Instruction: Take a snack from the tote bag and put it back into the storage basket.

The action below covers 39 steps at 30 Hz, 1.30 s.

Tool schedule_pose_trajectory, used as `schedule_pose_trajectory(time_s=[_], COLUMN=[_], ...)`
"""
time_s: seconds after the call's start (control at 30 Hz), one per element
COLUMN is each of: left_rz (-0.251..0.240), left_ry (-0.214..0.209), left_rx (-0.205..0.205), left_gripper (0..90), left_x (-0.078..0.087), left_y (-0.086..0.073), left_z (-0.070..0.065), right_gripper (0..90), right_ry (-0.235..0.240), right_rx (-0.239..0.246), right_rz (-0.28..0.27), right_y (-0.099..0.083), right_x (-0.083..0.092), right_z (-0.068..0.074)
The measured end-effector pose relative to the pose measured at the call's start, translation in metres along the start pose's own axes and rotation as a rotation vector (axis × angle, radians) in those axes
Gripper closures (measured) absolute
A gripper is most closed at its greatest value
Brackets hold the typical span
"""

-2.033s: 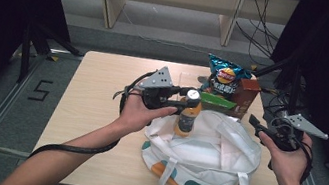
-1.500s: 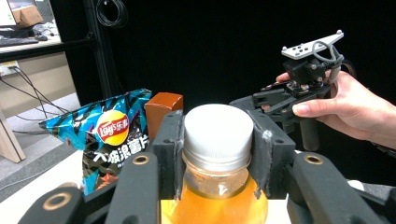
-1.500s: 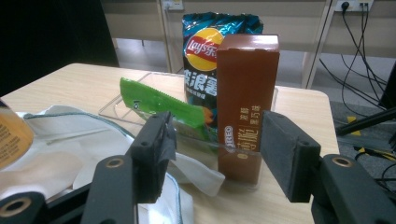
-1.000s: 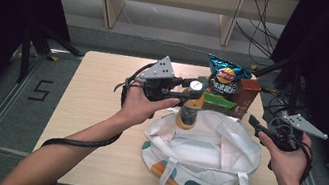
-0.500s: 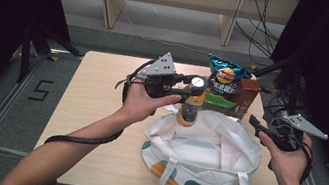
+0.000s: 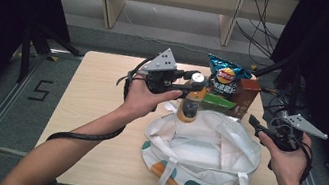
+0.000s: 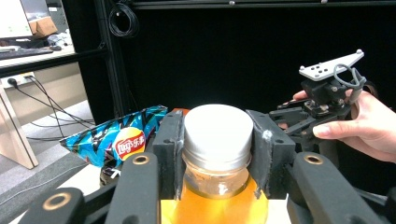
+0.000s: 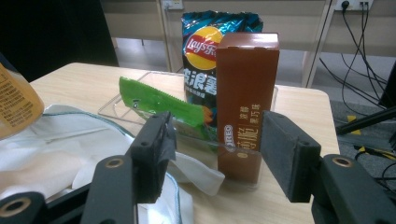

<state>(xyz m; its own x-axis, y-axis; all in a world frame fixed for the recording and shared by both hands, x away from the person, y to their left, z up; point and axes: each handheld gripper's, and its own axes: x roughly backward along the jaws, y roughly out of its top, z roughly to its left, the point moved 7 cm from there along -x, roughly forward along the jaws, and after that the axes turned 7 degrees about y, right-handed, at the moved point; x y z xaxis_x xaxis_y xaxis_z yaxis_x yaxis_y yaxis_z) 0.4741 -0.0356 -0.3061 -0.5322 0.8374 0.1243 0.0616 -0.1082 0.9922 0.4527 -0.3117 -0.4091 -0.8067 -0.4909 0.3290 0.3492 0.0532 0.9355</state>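
Note:
My left gripper (image 6: pixel 197 81) is shut on the white-capped neck of an orange juice bottle (image 6: pixel 190 105), holding it upright just above the far rim of a white tote bag (image 6: pixel 203 150) with orange and teal patches. In the left gripper view the pads clamp both sides of the cap (image 7: pixel 218 133). Right of the bag, my right gripper (image 6: pixel 254 126) is held in the hand, open and with nothing between the pads (image 8: pixel 289 154); it points toward a brown box (image 8: pixel 245 93).
Behind the bag, a clear tray (image 8: pixel 116 109) holds a blue chips bag (image 6: pixel 226 75), the brown box (image 6: pixel 247 93) and a green packet (image 6: pixel 216 101). The left half of the wooden table (image 6: pixel 96 91) is bare. Dark frames and cables flank the table.
The left gripper has lifted the bottle a little, up and toward the far side of the bag. The right gripper has stayed where it was.

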Motion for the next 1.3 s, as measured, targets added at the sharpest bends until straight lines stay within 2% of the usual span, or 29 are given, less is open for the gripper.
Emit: schedule_pose_trajectory(time_s=[0.23,0.4,0.5,0.53,0.6,0.67,0.73,0.87,0.93,1.2,1.3], left_rz=[0.001,0.001,-0.002,-0.003,-0.004,-0.004,-0.002,-0.007,-0.007,-0.007,-0.003], left_ry=[0.011,0.018,0.021,0.022,0.023,0.027,0.029,0.035,0.035,0.043,0.047], left_rx=[0.005,0.003,-0.001,-0.002,-0.003,-0.002,-0.004,-0.003,-0.005,-0.006,-0.003], left_gripper=[58.8,58.8,58.8,58.8,58.8,58.8,58.8,58.8,58.8,58.8,58.8], left_x=[-0.002,-0.003,-0.004,-0.005,-0.005,-0.006,-0.006,-0.007,-0.008,-0.013,-0.014], left_y=[0.001,0.003,0.004,0.004,0.004,0.004,0.004,0.006,0.007,0.011,0.010], left_z=[0.005,0.008,0.010,0.010,0.010,0.012,0.013,0.015,0.016,0.019,0.021], right_gripper=[45.1,45.1,45.1,45.1,45.1,45.1,45.1,45.1,45.1,45.1,45.1], right_ry=[0.004,0.008,0.007,0.011,0.010,0.018,0.012,0.005,0.006,0.005,-0.004], right_rx=[0.008,-0.012,-0.004,-0.018,0.001,-0.004,0.005,-0.021,0.004,-0.004,-0.009], right_rz=[0.002,0.009,0.000,0.005,0.000,0.001,-0.004,0.007,-0.001,0.004,-0.020], right_y=[0.000,-0.001,-0.001,-0.001,0.000,0.000,0.000,-0.001,0.000,-0.001,0.000], right_x=[0.000,0.000,-0.001,-0.001,-0.001,-0.001,-0.001,0.000,-0.001,0.000,-0.001], right_z=[0.000,0.001,0.000,0.001,0.000,0.001,0.000,0.001,-0.001,0.000,-0.001])
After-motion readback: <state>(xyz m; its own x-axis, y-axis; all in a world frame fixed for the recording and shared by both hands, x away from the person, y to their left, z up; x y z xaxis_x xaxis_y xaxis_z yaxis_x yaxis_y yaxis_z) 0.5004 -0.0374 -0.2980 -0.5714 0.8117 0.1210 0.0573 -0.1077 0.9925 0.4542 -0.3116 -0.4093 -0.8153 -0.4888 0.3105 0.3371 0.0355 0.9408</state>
